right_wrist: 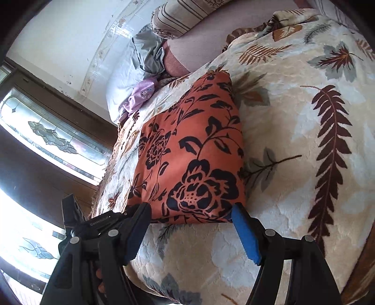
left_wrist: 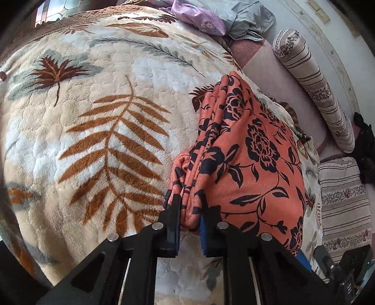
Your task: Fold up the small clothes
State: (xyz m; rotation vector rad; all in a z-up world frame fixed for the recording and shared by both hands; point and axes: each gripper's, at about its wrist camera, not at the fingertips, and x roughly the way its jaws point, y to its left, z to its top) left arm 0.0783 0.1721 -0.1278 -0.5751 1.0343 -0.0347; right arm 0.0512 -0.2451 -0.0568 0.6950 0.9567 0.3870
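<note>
An orange garment (left_wrist: 253, 150) with black flowers lies folded on the leaf-patterned blanket (left_wrist: 98, 131). In the left wrist view my left gripper (left_wrist: 190, 211) is shut on a bunched fold at the garment's near left edge, and cloth fills the narrow gap between the fingers. In the right wrist view the same orange garment (right_wrist: 187, 150) lies flat as a rough rectangle. My right gripper (right_wrist: 189, 212) stands open at its near edge. The black finger (right_wrist: 138, 225) and the blue-padded finger (right_wrist: 246, 234) sit at the two near corners, with the edge between them.
A lilac cloth (left_wrist: 199, 16) and a grey garment (left_wrist: 250, 18) lie at the far end of the bed. A striped bolster (left_wrist: 314, 89) and striped cushion (left_wrist: 344, 199) lie along the wall. A window (right_wrist: 46, 140) stands beyond the bed's edge.
</note>
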